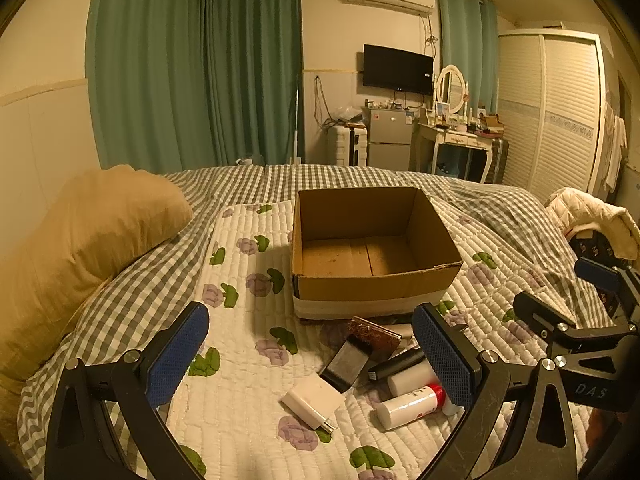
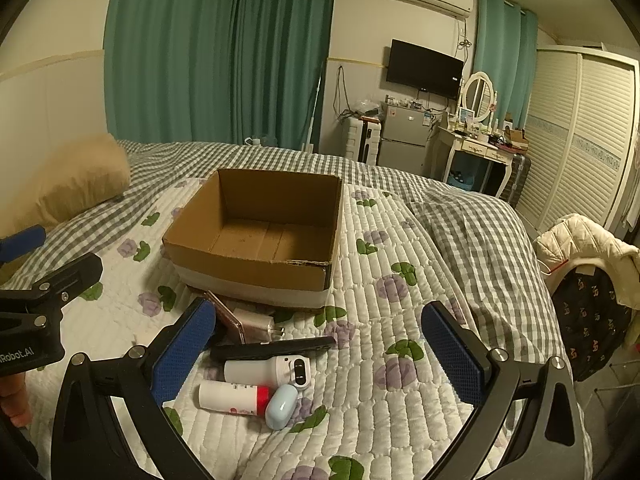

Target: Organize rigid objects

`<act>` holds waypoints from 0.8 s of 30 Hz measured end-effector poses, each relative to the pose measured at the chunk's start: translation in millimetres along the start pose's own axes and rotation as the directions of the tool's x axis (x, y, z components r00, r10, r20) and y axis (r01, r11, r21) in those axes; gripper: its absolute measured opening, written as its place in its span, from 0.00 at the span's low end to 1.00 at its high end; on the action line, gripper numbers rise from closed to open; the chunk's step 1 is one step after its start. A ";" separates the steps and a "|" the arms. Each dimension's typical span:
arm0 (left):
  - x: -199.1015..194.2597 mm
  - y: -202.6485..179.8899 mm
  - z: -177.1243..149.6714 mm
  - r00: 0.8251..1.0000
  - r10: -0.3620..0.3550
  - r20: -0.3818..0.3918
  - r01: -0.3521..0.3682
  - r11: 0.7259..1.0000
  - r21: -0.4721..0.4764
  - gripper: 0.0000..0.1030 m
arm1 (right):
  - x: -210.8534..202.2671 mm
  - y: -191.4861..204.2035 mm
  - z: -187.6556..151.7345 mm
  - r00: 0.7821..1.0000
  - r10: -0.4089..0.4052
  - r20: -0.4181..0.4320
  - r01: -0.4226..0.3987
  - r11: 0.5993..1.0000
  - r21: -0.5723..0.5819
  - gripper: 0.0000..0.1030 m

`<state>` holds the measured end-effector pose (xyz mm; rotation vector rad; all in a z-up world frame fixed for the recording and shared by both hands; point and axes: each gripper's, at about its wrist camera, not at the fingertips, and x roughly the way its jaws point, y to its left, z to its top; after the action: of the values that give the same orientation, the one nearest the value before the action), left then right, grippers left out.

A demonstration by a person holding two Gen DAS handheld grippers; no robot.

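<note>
An open, empty cardboard box (image 1: 372,280) (image 2: 256,268) stands on the quilted bed. In front of it lies a small pile: a white charger (image 1: 312,400), a phone (image 1: 346,364), a brown wallet-like case (image 1: 374,336), a black bar (image 1: 396,362) (image 2: 272,348), a white bottle with a red cap (image 1: 408,404) (image 2: 232,398), a white device (image 2: 268,370), a pale blue case (image 2: 280,406). My left gripper (image 1: 312,352) is open above the pile. My right gripper (image 2: 320,352) is open just right of it, and also shows in the left wrist view (image 1: 568,292).
A tan pillow (image 1: 80,248) lies at the left on the checked bedding. A chair with a white jacket and dark bag (image 2: 592,280) stands off the bed's right edge. A fridge, dressing table and wardrobe are far behind.
</note>
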<state>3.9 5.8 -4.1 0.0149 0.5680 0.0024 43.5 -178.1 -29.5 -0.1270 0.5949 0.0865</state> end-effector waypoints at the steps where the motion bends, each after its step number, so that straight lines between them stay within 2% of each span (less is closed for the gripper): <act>1: 2.0 0.8 -0.1 1.000 0.002 -0.009 -0.002 1.000 0.000 1.00 | 1.4 -0.7 0.7 1.000 0.004 -0.007 -0.004 1.000 -0.001 1.00; 8: 37.0 3.8 -16.8 0.991 0.015 -0.135 -0.014 1.000 0.008 1.00 | 30.7 -6.5 -10.1 0.993 0.004 -0.120 -0.006 1.000 -0.011 1.00; 14: 70.7 -6.2 -47.4 0.965 0.034 -0.261 -0.015 0.997 0.074 0.99 | 70.6 -4.6 -40.3 0.955 0.053 -0.293 -0.057 0.998 -0.006 0.98; 16: 80.1 -9.2 -57.8 0.952 0.037 -0.304 -0.009 0.995 0.096 0.97 | 80.7 -1.7 -49.3 0.936 0.094 -0.341 -0.099 0.995 0.003 0.88; 20: 88.5 -10.3 -71.8 0.934 0.043 -0.354 -0.001 0.993 0.118 0.97 | 96.8 10.4 -63.7 0.898 0.139 -0.418 -0.158 0.987 -0.011 0.81; 22: 90.9 -10.8 -74.8 0.928 0.053 -0.368 -0.004 0.991 0.134 0.97 | 107.7 12.7 -70.3 0.871 0.154 -0.467 -0.177 0.984 -0.005 0.65; 24: 93.8 -11.5 -77.7 0.921 0.066 -0.383 -0.008 0.988 0.151 0.97 | 116.9 13.0 -75.5 0.853 0.143 -0.503 -0.166 0.986 -0.001 0.57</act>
<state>41.2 -4.0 -120.2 0.1728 0.9650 0.0007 96.7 -170.9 -158.6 -0.1458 1.1282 0.2276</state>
